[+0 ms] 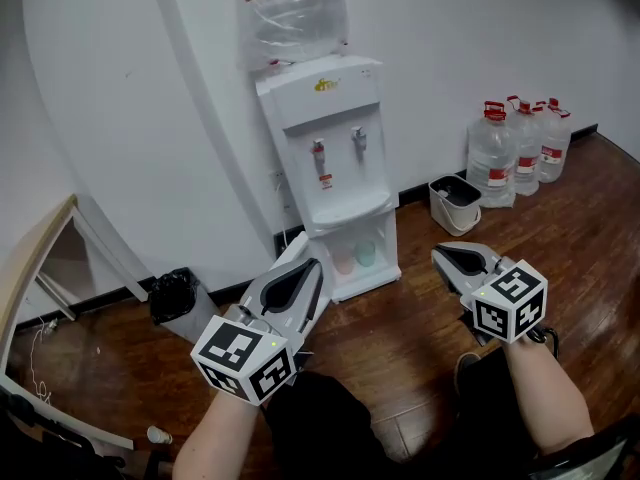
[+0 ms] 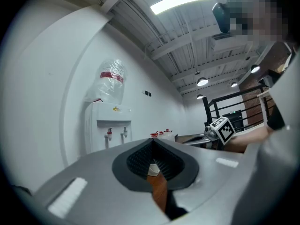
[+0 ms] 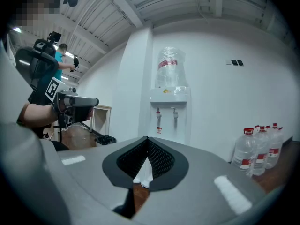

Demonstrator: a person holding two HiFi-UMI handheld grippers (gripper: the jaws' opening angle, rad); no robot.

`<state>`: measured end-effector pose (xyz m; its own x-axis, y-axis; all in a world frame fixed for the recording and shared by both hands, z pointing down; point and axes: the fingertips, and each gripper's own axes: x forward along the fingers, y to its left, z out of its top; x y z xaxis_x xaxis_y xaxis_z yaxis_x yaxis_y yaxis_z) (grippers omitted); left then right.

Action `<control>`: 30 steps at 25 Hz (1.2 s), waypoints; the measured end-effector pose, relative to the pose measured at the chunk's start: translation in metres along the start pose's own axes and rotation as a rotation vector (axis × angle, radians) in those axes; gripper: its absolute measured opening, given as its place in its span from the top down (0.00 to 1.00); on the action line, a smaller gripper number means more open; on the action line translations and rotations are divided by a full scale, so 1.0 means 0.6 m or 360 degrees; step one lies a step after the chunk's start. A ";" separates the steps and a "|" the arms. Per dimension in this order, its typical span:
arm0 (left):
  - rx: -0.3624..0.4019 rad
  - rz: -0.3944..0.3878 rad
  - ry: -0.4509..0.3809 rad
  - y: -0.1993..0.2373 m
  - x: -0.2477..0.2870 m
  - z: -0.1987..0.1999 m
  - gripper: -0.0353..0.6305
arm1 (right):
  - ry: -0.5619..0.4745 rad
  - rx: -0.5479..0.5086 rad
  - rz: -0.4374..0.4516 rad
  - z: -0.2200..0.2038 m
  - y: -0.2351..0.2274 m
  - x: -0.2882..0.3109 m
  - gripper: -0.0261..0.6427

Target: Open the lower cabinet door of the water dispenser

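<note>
Holding both tongs pressed together and empty, I have my left gripper [image 1: 300,244] and right gripper [image 1: 441,254] pointing level over the wooden floor [image 1: 400,338], well apart from the water dispenser [image 1: 335,158]. It stands against the white wall [image 1: 480,28] ahead, between the two tips. Its lower cabinet door [image 1: 357,253] sits at the bottom front, apparently closed, with two cups [image 1: 345,260] faintly visible behind it. To its right stand a small bin [image 1: 455,203] and several water jugs [image 1: 518,148].
</note>
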<state>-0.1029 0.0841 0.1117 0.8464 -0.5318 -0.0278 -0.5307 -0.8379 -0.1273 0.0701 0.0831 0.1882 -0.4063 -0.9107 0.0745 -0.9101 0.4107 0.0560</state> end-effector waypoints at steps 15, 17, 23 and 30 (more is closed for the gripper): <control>-0.0072 0.0052 -0.0026 0.071 0.085 -0.039 0.94 | -0.0004 0.0046 -0.0009 -0.016 -0.048 0.078 0.96; -0.0074 0.0056 -0.0033 0.081 0.100 -0.045 0.94 | 0.0005 0.0112 -0.0064 -0.022 -0.063 0.096 0.96; -0.0114 0.0052 -0.0022 0.119 0.138 -0.074 0.94 | 0.0091 0.0082 -0.0035 -0.009 -0.063 0.143 0.96; -0.0222 -0.0014 -0.0020 0.142 0.184 -0.122 0.94 | 0.0027 0.0095 0.0011 0.017 -0.087 0.168 0.96</control>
<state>-0.0580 -0.0547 0.1704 0.8509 -0.5237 -0.0401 -0.5237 -0.8518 0.0112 0.0758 -0.0306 0.1825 -0.4117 -0.9067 0.0917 -0.9107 0.4131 -0.0040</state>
